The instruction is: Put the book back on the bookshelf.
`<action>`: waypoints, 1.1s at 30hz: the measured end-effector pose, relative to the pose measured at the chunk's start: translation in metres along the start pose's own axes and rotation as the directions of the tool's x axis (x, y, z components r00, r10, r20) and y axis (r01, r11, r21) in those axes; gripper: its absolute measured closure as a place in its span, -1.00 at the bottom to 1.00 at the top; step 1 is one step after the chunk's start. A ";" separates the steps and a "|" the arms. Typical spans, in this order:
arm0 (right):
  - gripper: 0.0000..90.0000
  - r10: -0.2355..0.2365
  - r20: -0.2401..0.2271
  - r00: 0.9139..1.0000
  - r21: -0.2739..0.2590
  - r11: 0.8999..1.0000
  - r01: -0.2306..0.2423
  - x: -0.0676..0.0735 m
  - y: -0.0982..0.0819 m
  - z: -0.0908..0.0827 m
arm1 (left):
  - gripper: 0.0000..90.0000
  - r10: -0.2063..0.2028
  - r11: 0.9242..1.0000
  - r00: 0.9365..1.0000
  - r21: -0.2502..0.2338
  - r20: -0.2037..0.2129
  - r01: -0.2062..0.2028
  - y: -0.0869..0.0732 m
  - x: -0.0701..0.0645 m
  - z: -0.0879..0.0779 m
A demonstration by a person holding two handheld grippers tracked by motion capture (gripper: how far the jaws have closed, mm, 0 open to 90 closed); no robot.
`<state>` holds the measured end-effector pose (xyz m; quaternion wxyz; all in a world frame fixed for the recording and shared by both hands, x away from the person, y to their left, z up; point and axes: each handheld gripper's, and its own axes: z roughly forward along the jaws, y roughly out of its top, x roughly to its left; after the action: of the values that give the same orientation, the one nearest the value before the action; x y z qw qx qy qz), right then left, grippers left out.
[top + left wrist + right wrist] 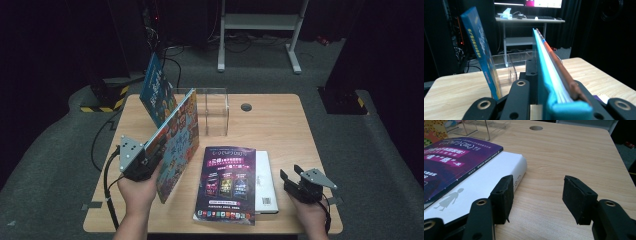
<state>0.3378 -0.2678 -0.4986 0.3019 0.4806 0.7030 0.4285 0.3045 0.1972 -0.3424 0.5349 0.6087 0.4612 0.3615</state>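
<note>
I am squeezing the picture book (177, 142) tight in my left gripper (145, 159), my right gripper (295, 181) resting open, and I am tipping it slowly toward the clear stand (212, 111), beside the blue book (156, 89).

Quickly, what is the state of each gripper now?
Left gripper: shut on the colourful book, held on edge above the table.
Right gripper: open, holding nothing, beside the white book.

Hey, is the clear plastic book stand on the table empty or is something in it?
Empty: the clear stand shows bare table through its walls; the blue book leans beside it.
</note>
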 end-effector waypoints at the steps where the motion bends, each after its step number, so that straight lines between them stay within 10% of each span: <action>1: -0.06 0.000 0.001 1.000 -0.001 1.000 0.000 0.000 0.000 0.000 | 0.81 -0.004 1.000 1.000 -0.006 -0.005 0.004 0.002 0.001 -0.002; 16: -0.06 0.000 0.002 1.000 -0.007 1.000 0.000 -0.001 0.001 -0.001 | 0.81 -0.005 1.000 0.994 -0.017 -0.114 0.003 0.018 0.013 -0.010; 33: -0.05 0.003 0.006 1.000 -0.011 1.000 -0.003 -0.002 0.001 -0.001 | 0.81 -0.005 1.000 0.988 -0.009 -0.154 0.004 0.032 0.015 0.020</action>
<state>0.3376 -0.2696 -0.4972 0.3060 0.4813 0.6991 0.4312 0.3337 0.2052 -0.3151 0.5011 0.5757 0.5010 0.4079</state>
